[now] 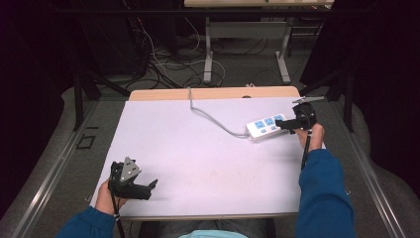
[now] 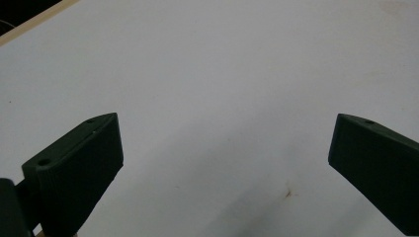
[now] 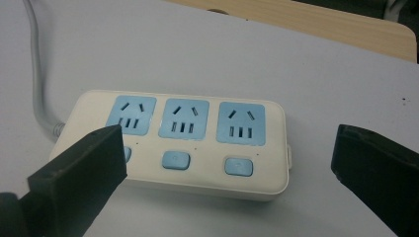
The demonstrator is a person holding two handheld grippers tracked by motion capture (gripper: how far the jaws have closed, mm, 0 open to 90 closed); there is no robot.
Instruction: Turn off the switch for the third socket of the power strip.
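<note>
A white power strip [image 1: 265, 127] with three blue sockets lies at the right of the white table top [image 1: 198, 158]; its grey cable [image 1: 213, 118] runs off toward the far edge. In the right gripper view the power strip [image 3: 197, 148] sits just beyond the jaws, its three blue switches facing me. My right gripper [image 1: 285, 125] hovers at the strip's right end, open, with nothing between the jaws [image 3: 227, 163]. My left gripper [image 1: 151, 186] rests near the front left corner, open over bare table [image 2: 225, 163].
A wooden strip of the table [image 1: 213, 92] shows along the far edge. Beyond it are desk legs [image 1: 208, 54] and loose cables on the floor. A metal rail [image 1: 49, 173] runs along the table's left side.
</note>
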